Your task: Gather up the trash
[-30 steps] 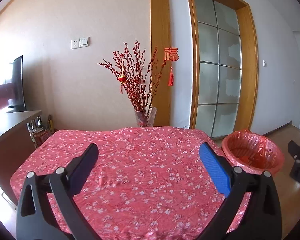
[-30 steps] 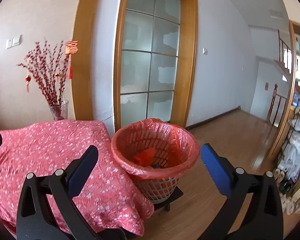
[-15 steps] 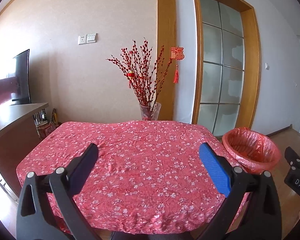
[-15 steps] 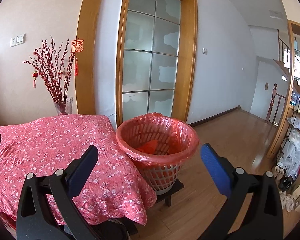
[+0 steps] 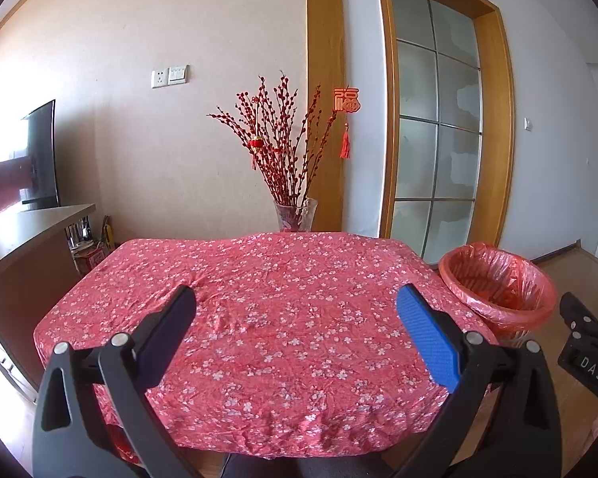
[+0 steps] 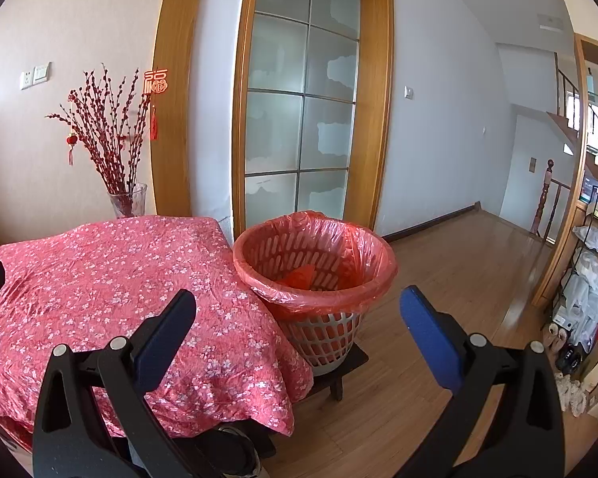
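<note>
A trash basket [image 6: 315, 267] lined with a red bag stands on a low dark stool to the right of the table; it also shows in the left wrist view [image 5: 498, 283]. An orange-red piece lies inside it [image 6: 299, 277]. My left gripper [image 5: 295, 318] is open and empty, held back from the table's near edge. My right gripper [image 6: 297, 314] is open and empty, in front of the basket and the table's right corner. No loose trash shows on the red flowered tablecloth [image 5: 283, 298].
A glass vase of red branches [image 5: 295, 215] stands at the table's far edge by the wall. A wooden cabinet [image 5: 24, 247] with a TV is at left. A glass door [image 6: 299, 119] is behind the basket. Shelves with bags [image 6: 594, 271] stand at right on the wooden floor.
Both grippers have drawn back and away from the table and basket; more of the tablecloth's front edge and floor shows. Both stay open and empty.
</note>
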### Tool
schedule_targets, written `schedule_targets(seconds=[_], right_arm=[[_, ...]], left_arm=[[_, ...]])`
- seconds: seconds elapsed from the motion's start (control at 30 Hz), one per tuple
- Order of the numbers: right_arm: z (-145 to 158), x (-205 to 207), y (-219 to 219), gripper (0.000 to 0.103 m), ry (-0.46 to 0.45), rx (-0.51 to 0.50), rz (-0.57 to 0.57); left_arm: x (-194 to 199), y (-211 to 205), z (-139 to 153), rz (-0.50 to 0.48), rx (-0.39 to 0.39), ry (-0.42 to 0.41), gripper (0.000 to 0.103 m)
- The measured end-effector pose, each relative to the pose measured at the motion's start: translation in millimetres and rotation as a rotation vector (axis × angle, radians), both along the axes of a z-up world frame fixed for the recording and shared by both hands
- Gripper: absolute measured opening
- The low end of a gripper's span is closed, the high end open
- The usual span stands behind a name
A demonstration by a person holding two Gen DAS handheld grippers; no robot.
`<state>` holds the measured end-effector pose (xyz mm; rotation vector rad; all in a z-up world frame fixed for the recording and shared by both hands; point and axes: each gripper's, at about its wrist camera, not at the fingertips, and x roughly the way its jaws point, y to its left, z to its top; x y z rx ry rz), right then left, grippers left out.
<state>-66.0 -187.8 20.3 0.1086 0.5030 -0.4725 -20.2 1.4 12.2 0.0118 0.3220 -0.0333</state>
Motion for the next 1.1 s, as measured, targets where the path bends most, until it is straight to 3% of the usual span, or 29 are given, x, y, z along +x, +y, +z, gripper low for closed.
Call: schedule_targets(seconds=[1.1], right_arm=[[-1.1, 0.3, -0.5, 0.101, 0.011, 0.006, 0.011]], left_arm=[[0.2, 0.8, 1.4, 0.002, -0.006, -0.004, 0.098]])
